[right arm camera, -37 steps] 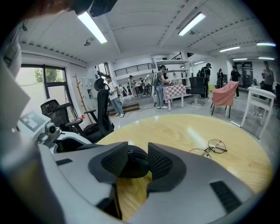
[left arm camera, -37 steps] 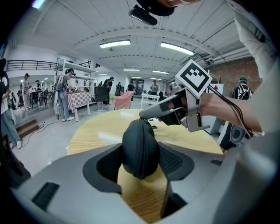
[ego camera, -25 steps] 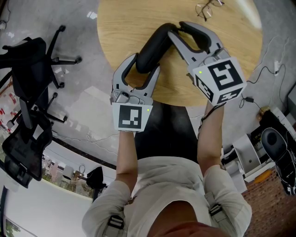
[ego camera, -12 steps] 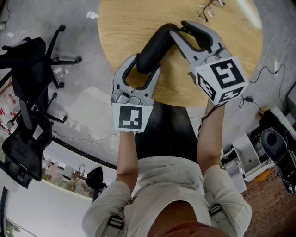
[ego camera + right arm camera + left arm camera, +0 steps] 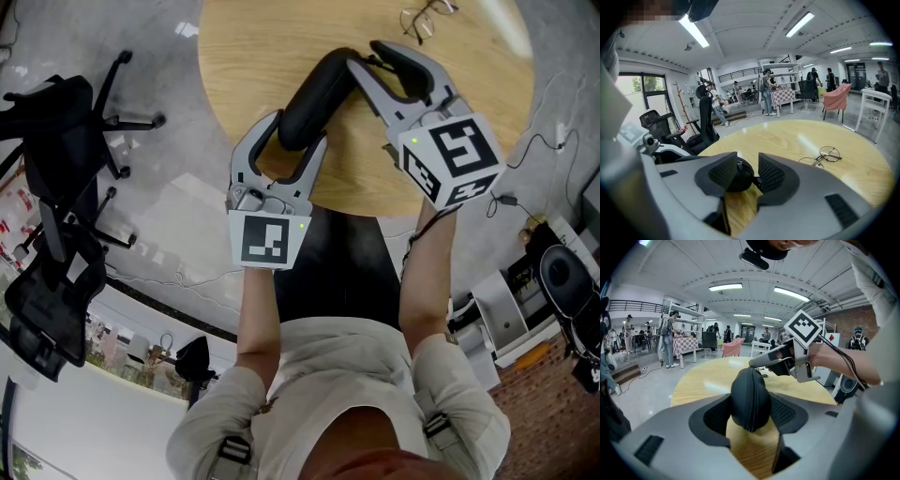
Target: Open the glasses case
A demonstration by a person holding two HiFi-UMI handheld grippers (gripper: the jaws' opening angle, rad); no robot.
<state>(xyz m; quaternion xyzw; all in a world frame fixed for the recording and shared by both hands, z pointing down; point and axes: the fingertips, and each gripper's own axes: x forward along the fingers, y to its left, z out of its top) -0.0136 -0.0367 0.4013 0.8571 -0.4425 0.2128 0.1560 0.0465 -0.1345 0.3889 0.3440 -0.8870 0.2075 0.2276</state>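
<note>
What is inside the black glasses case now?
Nothing inside can be seen: the glasses case is closed, its visible zipper seam shut. A pair of glasses lies outside it on the table.

A round wooden table [image 5: 234, 56] stands on a grey shiny floor [image 5: 169, 206]. Black office chairs [image 5: 56, 159] are at the left. Long ceiling lamps [image 5: 725, 287] light the large hall; a pink armchair [image 5: 836, 101] stands far behind.
</note>
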